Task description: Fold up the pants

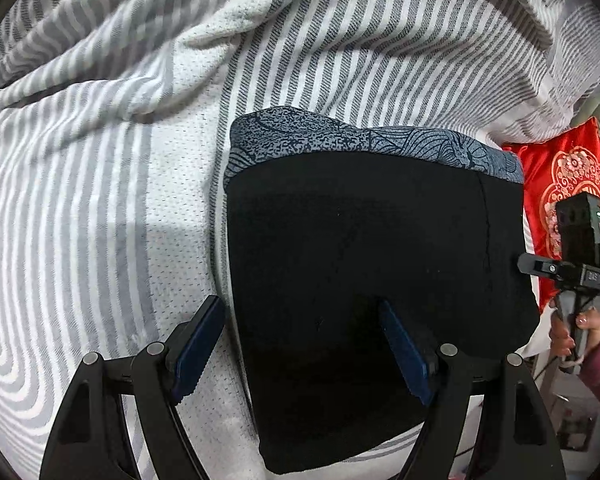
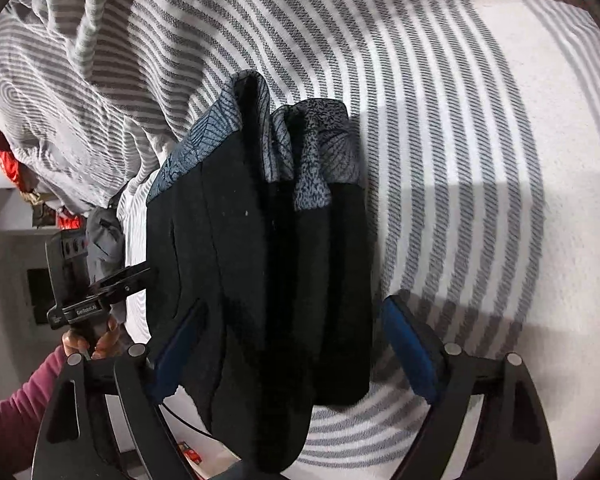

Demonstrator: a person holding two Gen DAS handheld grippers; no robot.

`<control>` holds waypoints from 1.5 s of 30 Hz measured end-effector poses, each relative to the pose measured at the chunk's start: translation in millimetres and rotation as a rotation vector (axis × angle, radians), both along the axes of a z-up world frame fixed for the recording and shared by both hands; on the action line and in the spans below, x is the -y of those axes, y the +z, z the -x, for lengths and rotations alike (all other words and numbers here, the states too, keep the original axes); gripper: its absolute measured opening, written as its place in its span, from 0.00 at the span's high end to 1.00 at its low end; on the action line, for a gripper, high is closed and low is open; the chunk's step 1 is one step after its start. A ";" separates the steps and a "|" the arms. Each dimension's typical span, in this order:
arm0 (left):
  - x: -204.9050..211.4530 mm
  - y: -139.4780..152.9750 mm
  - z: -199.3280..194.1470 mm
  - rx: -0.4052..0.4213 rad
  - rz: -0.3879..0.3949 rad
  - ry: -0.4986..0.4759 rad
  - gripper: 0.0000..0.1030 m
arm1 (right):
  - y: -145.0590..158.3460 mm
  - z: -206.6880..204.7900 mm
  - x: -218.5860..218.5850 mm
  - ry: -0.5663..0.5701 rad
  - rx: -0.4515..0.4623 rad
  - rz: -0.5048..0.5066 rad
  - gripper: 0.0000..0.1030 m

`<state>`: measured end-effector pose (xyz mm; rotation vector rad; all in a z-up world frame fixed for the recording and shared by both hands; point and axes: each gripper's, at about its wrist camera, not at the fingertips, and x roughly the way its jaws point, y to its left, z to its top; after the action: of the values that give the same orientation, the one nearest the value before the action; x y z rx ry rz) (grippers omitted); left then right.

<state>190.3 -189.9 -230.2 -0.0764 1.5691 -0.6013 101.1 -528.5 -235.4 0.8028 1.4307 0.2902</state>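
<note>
the left gripper (image 1: 300,344), jaws spread, straddles the black pants' (image 1: 372,272) left edge; right gripper (image 2: 292,344) spread over them, long axis running toward the striped bedspread's (image 1: 100,200) far side.

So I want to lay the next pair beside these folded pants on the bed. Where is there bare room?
Free: the flat striped bedspread on the side of the black pants away from the bed edge, running past the open right gripper. Crowded: beyond the patterned waistband, where the rumpled striped blanket piles up, and the red cushion at the bed edge.
</note>
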 end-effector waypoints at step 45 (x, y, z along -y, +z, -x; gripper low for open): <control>32.0 60.4 107.9 0.096 -0.084 0.088 0.40 | 22.5 85.7 -1.1 -0.046 -0.069 -0.144 0.52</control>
<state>82.4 -221.9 -169.8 -0.0524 1.4880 -0.4635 15.4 -527.4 -212.8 0.9695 1.4653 0.3355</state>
